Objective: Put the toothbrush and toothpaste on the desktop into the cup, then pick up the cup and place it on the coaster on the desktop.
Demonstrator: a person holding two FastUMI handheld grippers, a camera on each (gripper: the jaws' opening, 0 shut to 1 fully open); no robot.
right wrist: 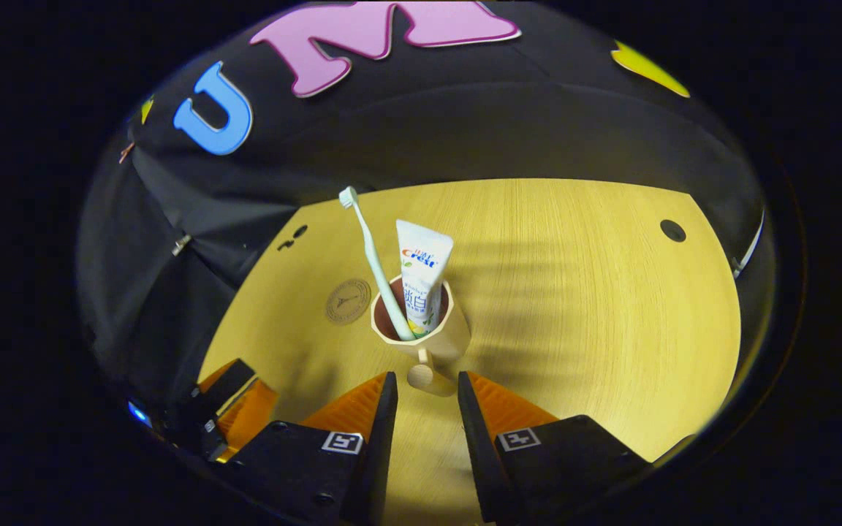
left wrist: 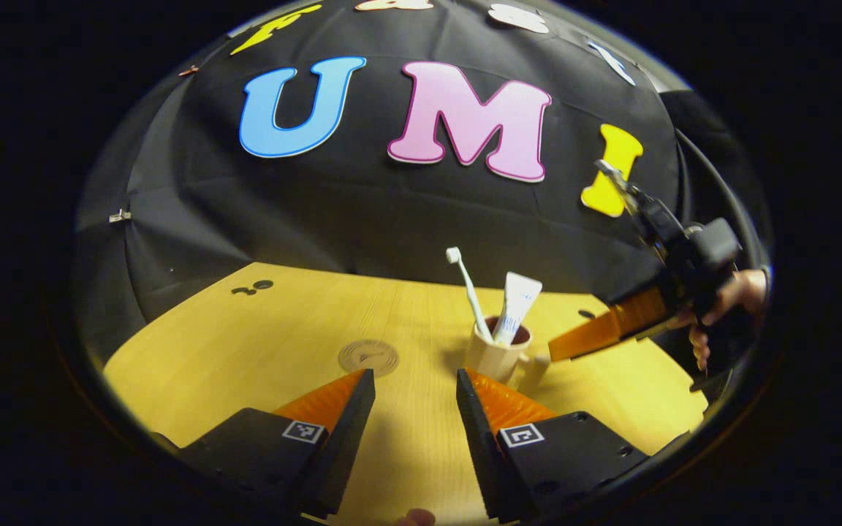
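Leaving bare desktop (right wrist: 596, 307) to its right as far as the edge, the right gripper (right wrist: 425, 387) hangs open, fingers flanking the cup's handle (right wrist: 428, 376) (untouched). The beige cup (right wrist: 435, 340) holds toothbrush (right wrist: 373, 256) and toothpaste (right wrist: 421, 281) upright. The left gripper (left wrist: 415, 383) gapes too, coaster (left wrist: 368, 356) just ahead.

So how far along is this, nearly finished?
About halfway. Done: the toothbrush and toothpaste stand in the cup. In hand: the open right gripper is lined up on the cup's handle. Left: lifting the cup onto the coaster, which is bare.
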